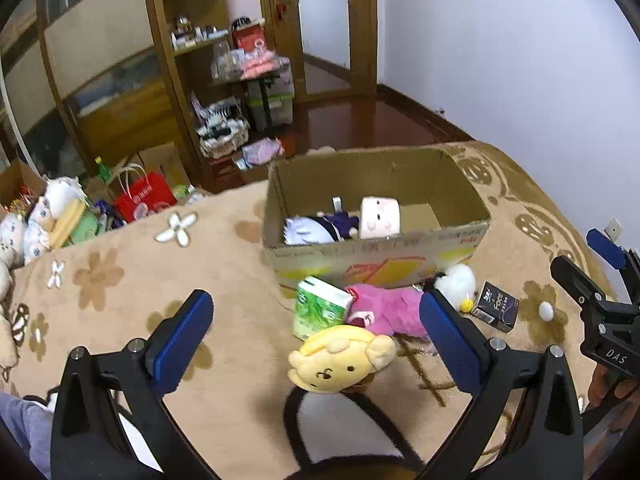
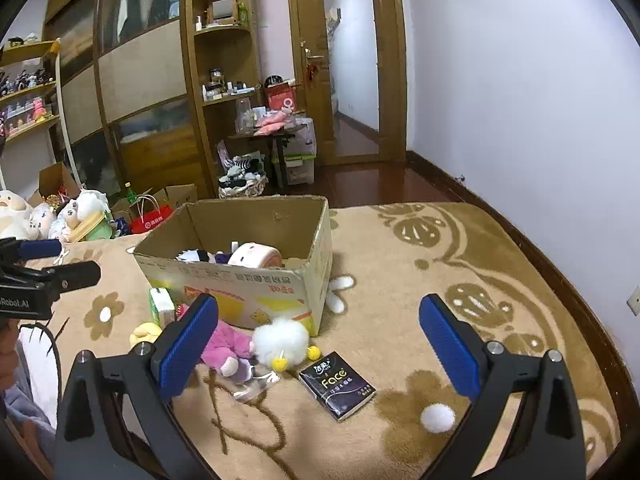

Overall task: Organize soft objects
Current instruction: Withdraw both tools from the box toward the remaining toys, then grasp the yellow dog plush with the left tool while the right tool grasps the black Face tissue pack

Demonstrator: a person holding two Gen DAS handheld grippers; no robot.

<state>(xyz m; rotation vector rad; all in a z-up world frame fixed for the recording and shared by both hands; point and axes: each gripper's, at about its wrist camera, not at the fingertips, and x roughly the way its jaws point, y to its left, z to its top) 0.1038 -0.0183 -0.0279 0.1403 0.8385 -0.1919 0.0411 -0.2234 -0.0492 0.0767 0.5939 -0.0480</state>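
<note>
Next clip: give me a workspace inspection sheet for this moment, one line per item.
Surface: tan flower-patterned blanket, wooden floor beyond it.
Job's things: open cardboard box already holding a white pillow-like toy and dark fabric items; outside its front lie a yellow plush, pink plush, white fluffy toy, green tissue pack, black tissue pack and a small white pompom.
Clutter: clear plastic wrapper beside the pink plush.
Grippers: left gripper open, over the yellow plush; right gripper open, empty.
Cables: nothing seen.
Surroundings: wooden shelves, door, plush pile and red bag off the blanket.
</note>
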